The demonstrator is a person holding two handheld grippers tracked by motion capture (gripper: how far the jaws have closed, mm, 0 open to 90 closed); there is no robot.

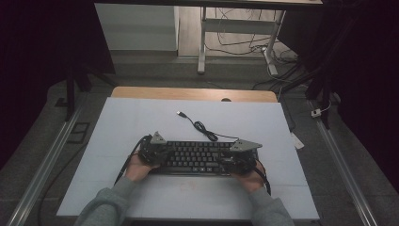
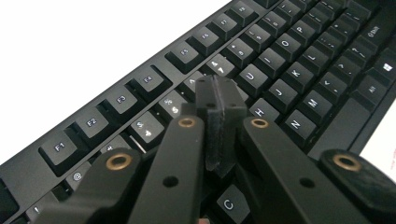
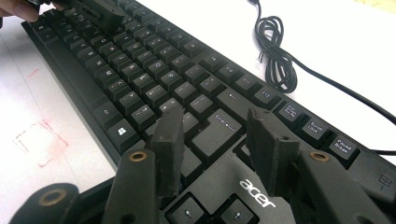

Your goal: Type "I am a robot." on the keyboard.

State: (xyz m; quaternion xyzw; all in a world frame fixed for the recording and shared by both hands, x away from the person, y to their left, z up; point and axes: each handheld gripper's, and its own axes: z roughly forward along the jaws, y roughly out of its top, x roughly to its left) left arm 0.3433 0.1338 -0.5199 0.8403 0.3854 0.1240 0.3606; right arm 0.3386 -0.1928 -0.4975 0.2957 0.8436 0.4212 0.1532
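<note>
A black Acer keyboard [image 1: 195,157] lies across the near middle of the white mat [image 1: 141,117]. Its black cable [image 1: 204,129] coils behind it and ends in a USB plug [image 1: 180,113]. My left gripper [image 1: 153,149] hovers over the keyboard's left end. In the left gripper view its jaws are shut pad to pad with nothing between them [image 2: 219,88], just above the number and letter keys [image 2: 280,70]. My right gripper [image 1: 237,155] is over the right end. It stands open [image 3: 215,116] above the Enter key [image 3: 219,126] and the arrow keys.
The coiled cable [image 3: 275,51] lies on the mat beyond the function keys. Faint red marks [image 3: 39,140] are drawn on the mat in front of the keyboard. The wooden table edge [image 1: 193,93] is at the far side, with a desk frame [image 1: 202,42] and floor cables beyond.
</note>
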